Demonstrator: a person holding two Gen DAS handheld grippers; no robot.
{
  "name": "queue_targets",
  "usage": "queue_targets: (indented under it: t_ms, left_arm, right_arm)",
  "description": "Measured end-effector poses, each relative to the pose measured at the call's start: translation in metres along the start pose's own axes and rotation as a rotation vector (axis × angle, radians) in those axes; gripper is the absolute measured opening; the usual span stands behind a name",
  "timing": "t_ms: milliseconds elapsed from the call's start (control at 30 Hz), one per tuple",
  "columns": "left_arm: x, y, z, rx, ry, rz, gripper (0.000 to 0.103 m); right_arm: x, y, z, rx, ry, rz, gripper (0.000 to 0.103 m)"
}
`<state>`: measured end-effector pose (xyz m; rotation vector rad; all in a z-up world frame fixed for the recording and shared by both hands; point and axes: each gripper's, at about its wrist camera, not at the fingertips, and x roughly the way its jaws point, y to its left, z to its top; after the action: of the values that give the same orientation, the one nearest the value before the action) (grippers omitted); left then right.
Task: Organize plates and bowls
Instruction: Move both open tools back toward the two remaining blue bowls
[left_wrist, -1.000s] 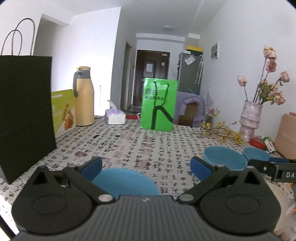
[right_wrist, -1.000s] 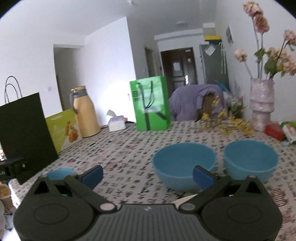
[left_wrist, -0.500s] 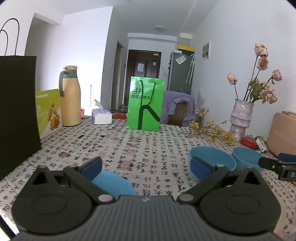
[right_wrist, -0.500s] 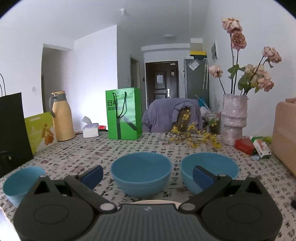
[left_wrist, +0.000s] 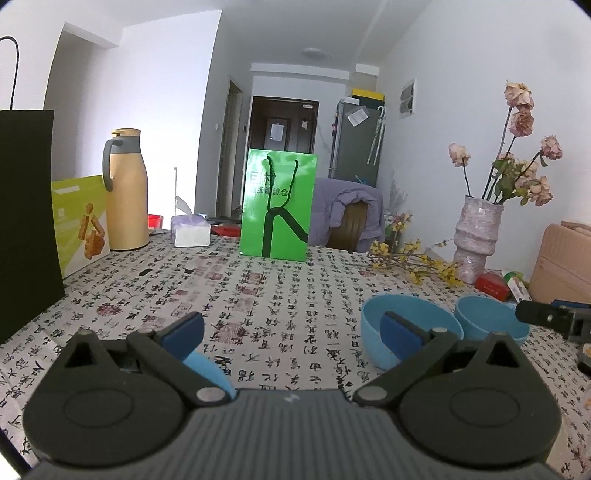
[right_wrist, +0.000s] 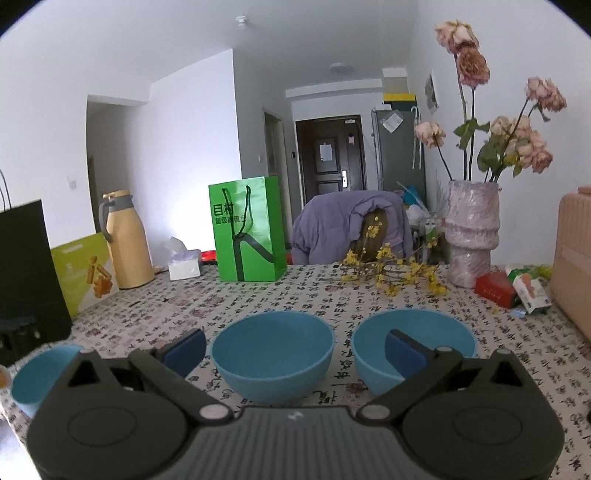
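Three blue bowls stand on the patterned tablecloth. In the right wrist view the middle bowl (right_wrist: 273, 354) sits straight ahead of my open, empty right gripper (right_wrist: 293, 343), the right bowl (right_wrist: 424, 332) is behind its right finger, and the left bowl (right_wrist: 37, 373) is at the left edge. In the left wrist view my left gripper (left_wrist: 290, 330) is open and empty; the left bowl's rim (left_wrist: 208, 371) shows just under its left finger, with the middle bowl (left_wrist: 373, 325) and right bowl (left_wrist: 487, 321) ahead right. The right gripper's tip (left_wrist: 546, 315) shows at the right edge.
A black paper bag (left_wrist: 26, 221), yellow-green box (left_wrist: 79, 218) and tan thermos (left_wrist: 125, 192) line the left side. A tissue box (left_wrist: 190, 230) and green bag (left_wrist: 277, 206) stand at the back. A vase of flowers (right_wrist: 472, 232), small cartons (right_wrist: 513, 288) and a tan case (right_wrist: 572, 258) are at the right.
The left gripper's view slid so the near bowl dropped under its left finger. The right gripper swung right, so the two bowls came to lie ahead of it. Both stay open.
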<state>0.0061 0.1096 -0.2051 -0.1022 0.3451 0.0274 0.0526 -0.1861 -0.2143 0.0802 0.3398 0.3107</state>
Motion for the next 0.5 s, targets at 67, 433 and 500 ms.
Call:
queue_targets:
  t_ms: [67,433,500]
  left_arm:
    - [0.003,-0.003,0.000,0.003,0.002,0.005,0.103]
    - [0.021,-0.016,0.008,0.007,0.012,0.027,0.103]
    - [0.024,-0.018,0.011,0.007,0.018,0.032,0.103]
  right_arm:
    - [0.004,-0.005,0.002,0.015,0.005,0.015,0.103]
    - [0.030,-0.034,0.025,0.073,0.059,0.081,0.103]
    - [0.034,-0.037,0.033,0.081,0.058,0.089,0.103]
